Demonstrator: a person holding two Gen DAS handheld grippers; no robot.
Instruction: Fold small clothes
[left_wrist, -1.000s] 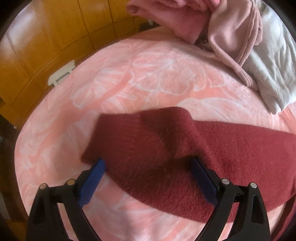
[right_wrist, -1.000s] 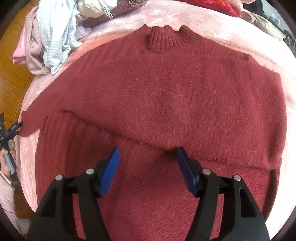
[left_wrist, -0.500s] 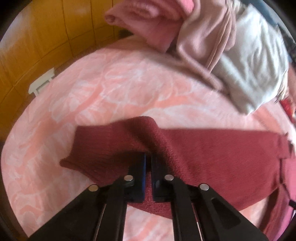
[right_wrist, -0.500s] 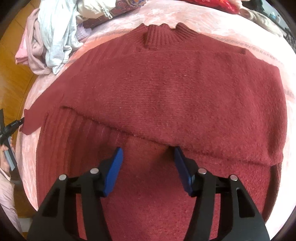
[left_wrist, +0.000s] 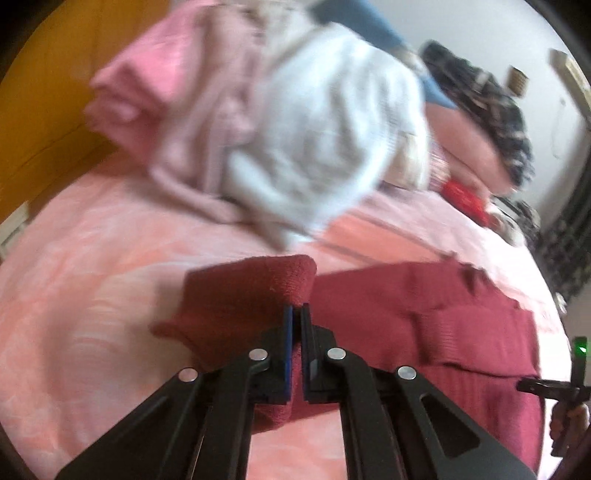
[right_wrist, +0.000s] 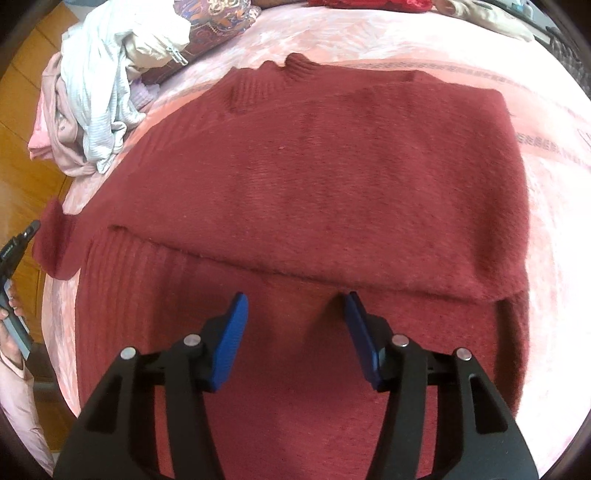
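A dark red knit sweater (right_wrist: 314, 192) lies spread on the pink bedspread (right_wrist: 554, 184), collar at the far side, one sleeve folded across the body. My left gripper (left_wrist: 294, 314) is shut on the cuff end of the other sleeve (left_wrist: 251, 291) and holds it lifted off the bed; the sleeve (right_wrist: 55, 240) also shows at the left edge of the right wrist view. My right gripper (right_wrist: 295, 306) is open and empty, its blue pads (right_wrist: 231, 339) low over the sweater's lower body near the folded sleeve's edge.
A pile of pink and white clothes (left_wrist: 280, 122) lies at the far side of the bed, also in the right wrist view (right_wrist: 99, 92). A patterned cushion (right_wrist: 214, 22) and a red item (left_wrist: 461, 199) lie beyond. Wooden floor (left_wrist: 40, 122) runs along the bed's left edge.
My left gripper closed on the sleeve cuff and lifted it, swinging toward the sweater body. My right gripper stayed open and moved a little lower over the sweater.
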